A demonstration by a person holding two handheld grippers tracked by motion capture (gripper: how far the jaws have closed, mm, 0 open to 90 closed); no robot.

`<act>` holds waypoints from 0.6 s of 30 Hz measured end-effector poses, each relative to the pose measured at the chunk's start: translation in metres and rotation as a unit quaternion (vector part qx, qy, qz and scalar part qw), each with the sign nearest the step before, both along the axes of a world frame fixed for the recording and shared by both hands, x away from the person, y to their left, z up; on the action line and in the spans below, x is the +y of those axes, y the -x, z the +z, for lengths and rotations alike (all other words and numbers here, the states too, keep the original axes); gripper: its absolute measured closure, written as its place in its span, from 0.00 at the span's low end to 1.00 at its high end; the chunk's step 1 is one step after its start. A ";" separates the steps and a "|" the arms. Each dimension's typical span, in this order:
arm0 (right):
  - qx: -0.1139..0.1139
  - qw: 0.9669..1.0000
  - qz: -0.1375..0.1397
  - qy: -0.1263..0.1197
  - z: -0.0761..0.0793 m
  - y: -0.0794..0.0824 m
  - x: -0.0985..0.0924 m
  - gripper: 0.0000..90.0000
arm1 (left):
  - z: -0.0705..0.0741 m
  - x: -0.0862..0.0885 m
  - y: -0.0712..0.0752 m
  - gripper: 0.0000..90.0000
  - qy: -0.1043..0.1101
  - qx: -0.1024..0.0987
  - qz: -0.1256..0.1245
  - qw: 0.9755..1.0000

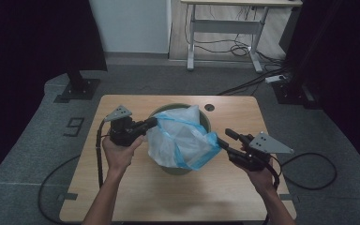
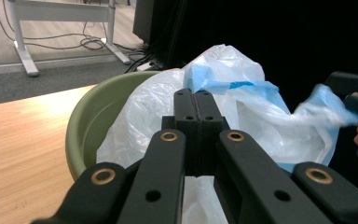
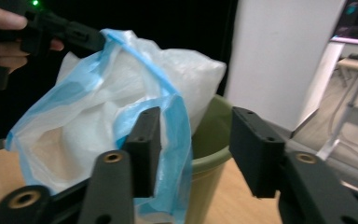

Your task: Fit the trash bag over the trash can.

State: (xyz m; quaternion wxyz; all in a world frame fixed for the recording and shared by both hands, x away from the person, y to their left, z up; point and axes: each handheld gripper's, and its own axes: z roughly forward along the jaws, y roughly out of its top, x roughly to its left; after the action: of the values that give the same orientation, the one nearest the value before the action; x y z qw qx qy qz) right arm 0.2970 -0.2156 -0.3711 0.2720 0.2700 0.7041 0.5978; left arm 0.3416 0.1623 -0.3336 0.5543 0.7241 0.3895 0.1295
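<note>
A green bin (image 1: pixel 205 123) stands on the wooden bench (image 1: pixel 136 187) with a white bag (image 1: pixel 178 138) trimmed in blue bulging out of its mouth and draped over its near rim. The left gripper (image 1: pixel 151 123), held in the person's left hand (image 1: pixel 119 152), has its jaws pressed together, and in the left gripper view (image 2: pixel 196 107) the bag lies just past their tips and seems to be pinched there, with the bin's rim (image 2: pixel 81 126) curving off to the left of the jaws. In the right gripper view the same gripper (image 3: pixel 95 39) meets the bag's blue edge (image 3: pixel 135 58) at the upper left. The right gripper (image 1: pixel 226 138), in the right hand (image 1: pixel 262 176), has its jaws spread wide; in the right gripper view (image 3: pixel 198 149) the bag's blue-edged fold hangs against the left jaw, partly in the gap between the two, while the right jaw stands clear of it with the bin (image 3: pixel 209 154) behind. Whether that left jaw touches the plastic I cannot tell. From above, the bag sits between the two grippers, stretched toward each.
</note>
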 end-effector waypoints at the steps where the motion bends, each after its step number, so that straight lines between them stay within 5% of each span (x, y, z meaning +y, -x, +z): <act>1: 0.001 1.000 0.002 -0.003 -0.001 0.000 0.002 0.57 | 0.000 -0.001 0.000 1.00 -0.002 0.000 0.000 1.000; 10: 0.005 1.000 0.004 -0.016 0.005 0.018 0.003 0.52 | -0.005 -0.010 -0.004 1.00 -0.009 0.006 0.002 1.000; 18: 0.042 0.999 0.012 0.002 -0.019 0.011 0.017 0.47 | -0.006 -0.016 -0.005 1.00 -0.010 0.009 0.001 1.000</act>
State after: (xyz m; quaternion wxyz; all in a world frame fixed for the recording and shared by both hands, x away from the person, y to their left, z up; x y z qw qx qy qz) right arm 0.2861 -0.1986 -0.3904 0.2355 0.2862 0.7191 0.5878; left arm 0.3463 0.1459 -0.3398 0.5433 0.7302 0.3940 0.1279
